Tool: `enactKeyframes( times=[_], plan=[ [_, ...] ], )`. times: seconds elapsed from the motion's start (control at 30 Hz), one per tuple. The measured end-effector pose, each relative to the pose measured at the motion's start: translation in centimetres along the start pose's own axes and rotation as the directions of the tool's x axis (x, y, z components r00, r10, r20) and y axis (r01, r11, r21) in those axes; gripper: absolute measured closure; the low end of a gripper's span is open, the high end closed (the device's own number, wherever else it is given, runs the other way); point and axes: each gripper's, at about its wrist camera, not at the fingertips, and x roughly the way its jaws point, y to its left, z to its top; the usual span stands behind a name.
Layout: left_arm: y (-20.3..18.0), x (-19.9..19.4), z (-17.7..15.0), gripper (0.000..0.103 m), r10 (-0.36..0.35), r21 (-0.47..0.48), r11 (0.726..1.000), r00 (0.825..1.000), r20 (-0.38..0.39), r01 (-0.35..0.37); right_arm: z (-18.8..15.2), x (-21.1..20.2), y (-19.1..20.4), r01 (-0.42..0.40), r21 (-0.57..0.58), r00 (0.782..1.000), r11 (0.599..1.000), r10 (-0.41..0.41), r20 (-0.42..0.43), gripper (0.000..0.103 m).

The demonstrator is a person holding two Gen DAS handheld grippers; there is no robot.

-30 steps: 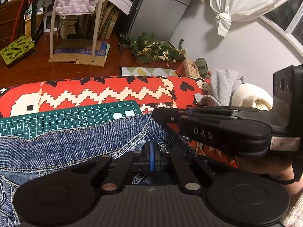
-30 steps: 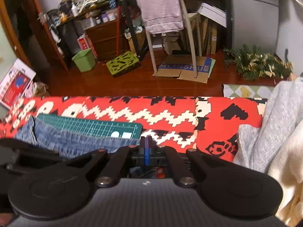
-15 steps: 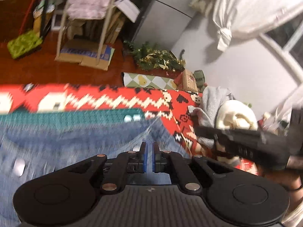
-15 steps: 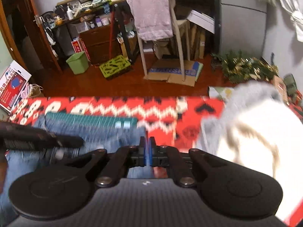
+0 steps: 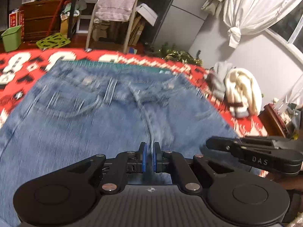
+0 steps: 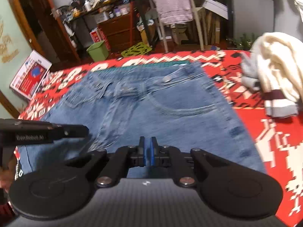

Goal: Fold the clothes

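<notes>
Jeans spread flat ahead of both grippers.

The jeans [image 6: 155, 111] lie waistband away on the red patterned cloth [image 6: 269, 132], directly ahead of and under both grippers. The left gripper [image 5: 149, 158] has a narrow gap with denim showing through it; the right gripper [image 6: 148, 152] has its pads nearly together, nothing clearly pinched. To the right gripper's right sits a cream garment [image 6: 278, 71].

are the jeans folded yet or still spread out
Spread out: the jeans lie flat on the red patterned blanket, waistband, fly and both front pockets showing. No fold is visible, though the legs are out of view.
</notes>
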Motion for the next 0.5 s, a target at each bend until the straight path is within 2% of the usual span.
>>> enactKeyframes(
  times=[0.1, 0.3, 0.5],
  plan=[
    [0.4, 0.1, -1.0, 0.098, 0.016, 0.007, 1.0, 1.0, 0.003, -0.016, 0.0, 0.6, 2.1, -0.002, -0.047, 1.0, 0.999, 0.002, 0.002, 0.096],
    [1.4, 0.3, 0.0, 0.098, -0.002, -0.023, 1.0, 0.999, 0.042, 0.003, 2.0, 3.1, 5.2, -0.016, -0.147, 1.0, 0.989, 0.015, -0.007, 0.101],
    [2.6, 1.4, 0.6, 0.098, -0.004, -0.039, 0.999, 1.0, 0.021, 0.005, 4.1, 7.4, 5.7, -0.014, -0.179, 0.999, 0.984, 0.008, -0.038, 0.103]
  ],
)
